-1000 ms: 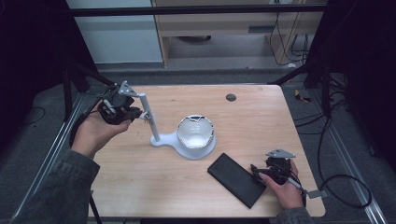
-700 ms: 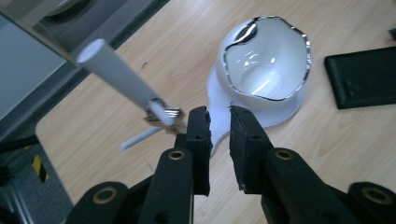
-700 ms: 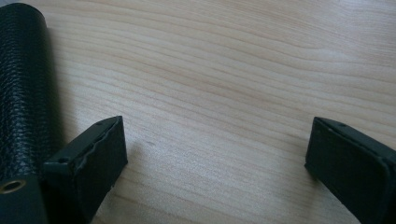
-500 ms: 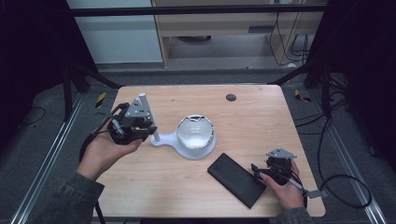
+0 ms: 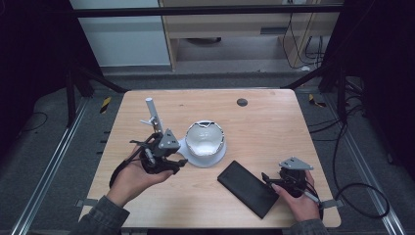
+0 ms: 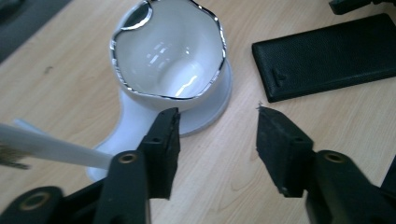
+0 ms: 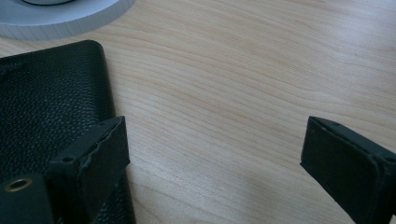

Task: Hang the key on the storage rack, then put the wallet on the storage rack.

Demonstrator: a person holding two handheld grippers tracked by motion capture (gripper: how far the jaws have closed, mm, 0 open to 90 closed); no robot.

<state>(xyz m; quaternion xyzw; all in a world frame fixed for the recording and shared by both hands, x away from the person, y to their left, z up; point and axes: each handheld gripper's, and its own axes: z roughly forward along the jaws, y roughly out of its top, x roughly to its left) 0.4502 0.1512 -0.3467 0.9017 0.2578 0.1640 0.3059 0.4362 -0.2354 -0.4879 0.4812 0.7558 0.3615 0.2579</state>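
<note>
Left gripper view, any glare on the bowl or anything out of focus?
Left gripper view: bright glints inside the bowl and along its silver rim; the white rod at lower left is blurred, as are the near jaws. High view: dim, with dark surroundings, and the bowl looks washed out.

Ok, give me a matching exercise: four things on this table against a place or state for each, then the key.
1. white bowl
2. black case
3. left tool
4. dark round spot

a. lies flat by the right tool
b. at the table's far edge
c. sits on a white stand
d. open, close to the bowl

Pairs: 1-c, 2-a, 3-d, 4-b
</note>
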